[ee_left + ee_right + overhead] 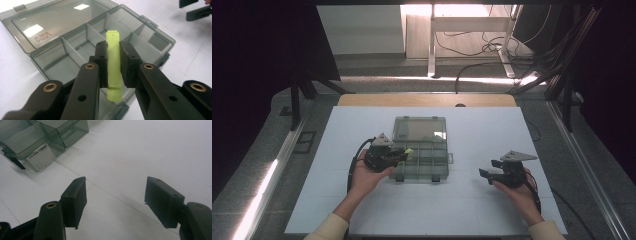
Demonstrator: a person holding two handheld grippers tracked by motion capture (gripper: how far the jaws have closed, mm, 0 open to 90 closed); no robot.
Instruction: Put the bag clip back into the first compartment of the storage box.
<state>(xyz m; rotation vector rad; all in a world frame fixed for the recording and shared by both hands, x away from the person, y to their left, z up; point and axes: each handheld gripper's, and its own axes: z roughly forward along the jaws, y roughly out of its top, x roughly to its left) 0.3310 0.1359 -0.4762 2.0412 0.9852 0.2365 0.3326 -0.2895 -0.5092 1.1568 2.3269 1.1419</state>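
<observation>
My left gripper (pixel 113 65) clamped the yellow-green clip (pixel 113 63) between its pads, long axis running along my jaws, tip aimed out over the compartment box (pixel 75 53) (lid open). My right gripper (pixel 116 202) stood wide, holding nothing.

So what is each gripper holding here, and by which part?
The left gripper clamps a yellow-green clip across its middle, above the open organizer box. The right gripper holds nothing.

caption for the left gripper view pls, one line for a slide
Left gripper clamps a yellow-green clip above the open compartment box.
</observation>
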